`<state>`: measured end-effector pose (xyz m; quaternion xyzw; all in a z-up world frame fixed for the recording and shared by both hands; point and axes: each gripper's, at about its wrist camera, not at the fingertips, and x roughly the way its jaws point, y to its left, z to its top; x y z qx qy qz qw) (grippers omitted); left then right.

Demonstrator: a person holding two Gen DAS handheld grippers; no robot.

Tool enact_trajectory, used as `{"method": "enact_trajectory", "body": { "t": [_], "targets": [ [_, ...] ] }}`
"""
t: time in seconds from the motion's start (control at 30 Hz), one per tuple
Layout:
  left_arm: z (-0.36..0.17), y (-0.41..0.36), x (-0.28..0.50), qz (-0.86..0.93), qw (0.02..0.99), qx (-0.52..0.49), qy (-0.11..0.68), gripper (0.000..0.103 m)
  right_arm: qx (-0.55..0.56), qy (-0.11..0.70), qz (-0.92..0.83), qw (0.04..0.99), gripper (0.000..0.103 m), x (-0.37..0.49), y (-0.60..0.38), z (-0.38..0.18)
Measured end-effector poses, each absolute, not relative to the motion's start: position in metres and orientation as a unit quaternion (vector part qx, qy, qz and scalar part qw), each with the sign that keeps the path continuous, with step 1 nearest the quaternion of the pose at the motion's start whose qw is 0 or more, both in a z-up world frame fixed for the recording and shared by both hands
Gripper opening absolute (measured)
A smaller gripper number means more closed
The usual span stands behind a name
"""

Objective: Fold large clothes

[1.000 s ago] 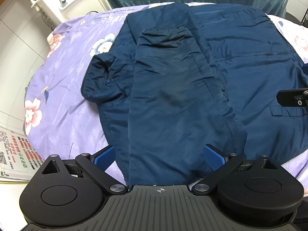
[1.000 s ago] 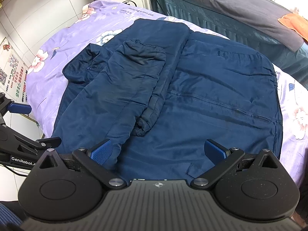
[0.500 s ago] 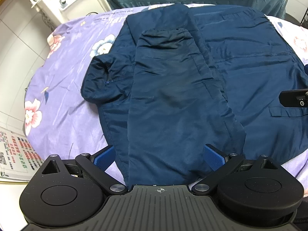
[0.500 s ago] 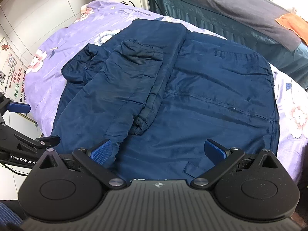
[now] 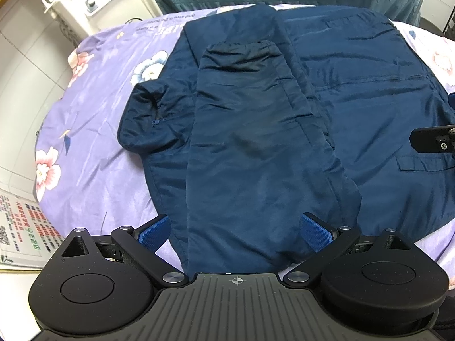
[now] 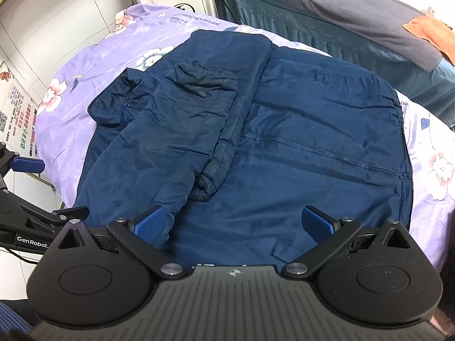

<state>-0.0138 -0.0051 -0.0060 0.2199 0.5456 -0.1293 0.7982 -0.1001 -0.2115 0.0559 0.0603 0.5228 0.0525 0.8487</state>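
A large navy jacket (image 5: pixel 355 108) lies spread on a purple floral sheet (image 5: pixel 93 130). One sleeve (image 5: pixel 250 130) is folded inward over its body, cuff toward the far side. The collar (image 5: pixel 142 119) bunches at the left. My left gripper (image 5: pixel 236 230) is open and empty, just above the jacket's near edge. In the right wrist view the jacket (image 6: pixel 312 142) fills the middle, with the folded sleeve (image 6: pixel 182 130) at left. My right gripper (image 6: pixel 236 224) is open and empty above the near hem. The left gripper's finger (image 6: pixel 28 164) shows at the left edge.
A white machine with knobs (image 5: pixel 96 2) stands behind the sheet at the far left. A teal bed with a grey cover (image 6: pixel 341 20) and an orange cloth (image 6: pixel 432 31) lies behind. A printed poster (image 5: pixel 25 227) sits at the left, by the sheet's edge.
Both grippers have drifted only slightly; the view shifted a little. The jacket has not moved, and both grippers stay open.
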Motion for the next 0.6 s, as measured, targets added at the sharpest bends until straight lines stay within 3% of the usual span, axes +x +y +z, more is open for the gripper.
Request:
{"method": "enact_trajectory", "body": {
  "t": [0.6],
  "targets": [
    [-0.008, 0.005, -0.001, -0.119, 0.801, 0.202, 0.55, 0.103, 0.038, 0.506, 0.074, 0.858, 0.101, -0.079, -0.205, 0.058]
  ]
}}
